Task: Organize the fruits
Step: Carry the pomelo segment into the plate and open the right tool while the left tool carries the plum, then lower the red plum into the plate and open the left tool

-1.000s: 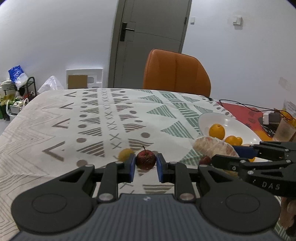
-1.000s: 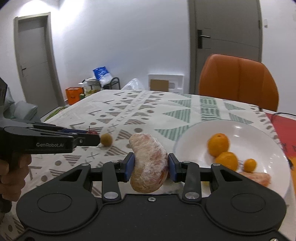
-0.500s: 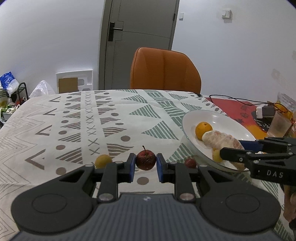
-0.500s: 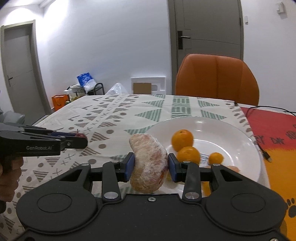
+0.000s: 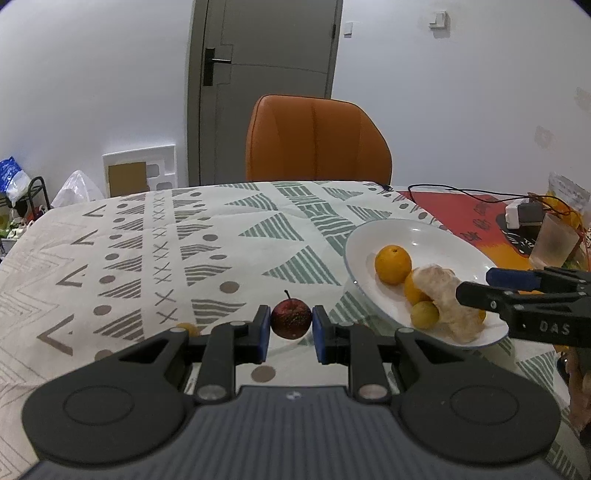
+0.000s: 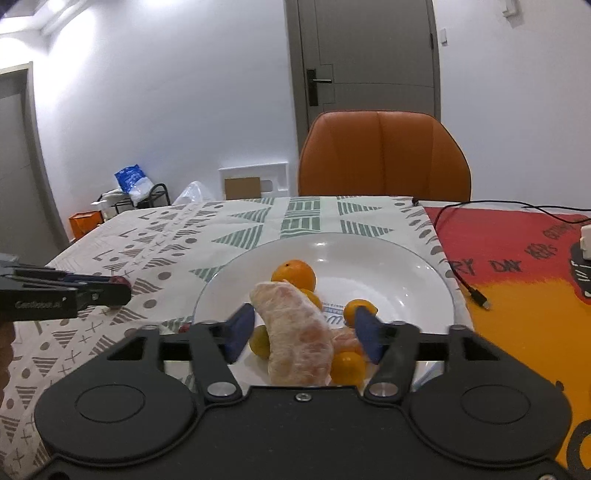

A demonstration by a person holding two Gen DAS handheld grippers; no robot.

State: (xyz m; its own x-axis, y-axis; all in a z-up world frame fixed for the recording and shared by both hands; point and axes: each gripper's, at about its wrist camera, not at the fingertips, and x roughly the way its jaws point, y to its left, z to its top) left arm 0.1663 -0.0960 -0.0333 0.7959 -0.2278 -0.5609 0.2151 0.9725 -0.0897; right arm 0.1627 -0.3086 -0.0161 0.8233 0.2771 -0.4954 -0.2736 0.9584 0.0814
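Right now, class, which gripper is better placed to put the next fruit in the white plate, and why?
Left. The left gripper is shut on the red apple beside the white plate. The right gripper is open, its pomelo segment already in the plate.

Even indoor light, fisheye-warped edges

White walls (image 5: 92, 92) fill the upper frame, with a grey door (image 5: 264, 88) at top centre. An orange chair (image 5: 317, 142) stands below it, behind the patterned tablecloth (image 5: 177, 240). At far left a wire rack (image 5: 35, 192) holds bags. In the right-wrist view, a second door (image 6: 16, 158) fills the left edge under ceiling light (image 6: 55, 5).
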